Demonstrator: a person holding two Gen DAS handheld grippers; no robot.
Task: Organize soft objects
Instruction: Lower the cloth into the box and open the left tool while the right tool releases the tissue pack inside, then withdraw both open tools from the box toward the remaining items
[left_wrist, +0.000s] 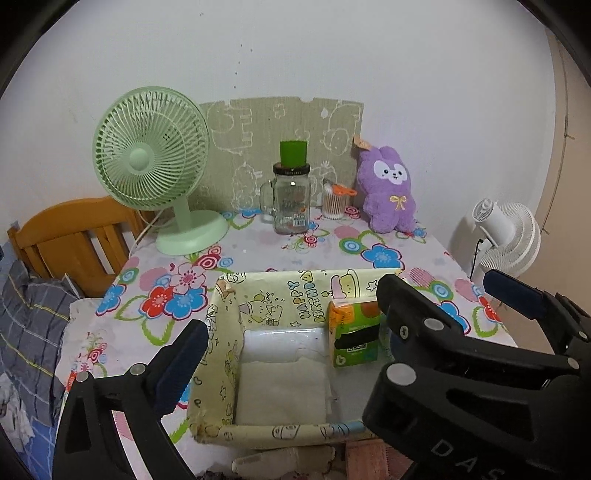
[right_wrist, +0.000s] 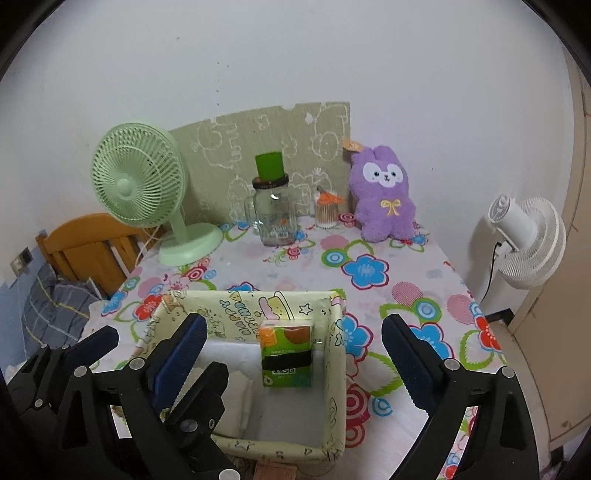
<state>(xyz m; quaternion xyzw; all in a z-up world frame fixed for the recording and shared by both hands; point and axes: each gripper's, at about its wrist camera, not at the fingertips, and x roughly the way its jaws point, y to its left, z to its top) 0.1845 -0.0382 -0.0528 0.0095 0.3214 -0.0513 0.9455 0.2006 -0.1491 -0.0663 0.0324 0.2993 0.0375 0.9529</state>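
On the floral counter (right_wrist: 369, 236), a yellow box (right_wrist: 334, 354) holds a green tissue pack (right_wrist: 286, 354) standing upright at its 3 o'clock wall and folded white cloths (left_wrist: 284, 384) at 9 o'clock. Left gripper (left_wrist: 291, 343) and right gripper (right_wrist: 295, 354) hover above, both jaws spread, nothing between them. Purple plush (right_wrist: 384, 195) leans at 1 o'clock, beyond the box.

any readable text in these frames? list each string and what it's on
"HAPPY BIRTHDAY", printed on the inner wall of the yellow storage box; last letters partly hidden.
"DAS", raised letters on the right tool body; cut off at the frame edge.
Tissue pack: label print too small to read.
Glass jar: sticker and lid print blurred, unreadable.
Plush tag: unreadable.
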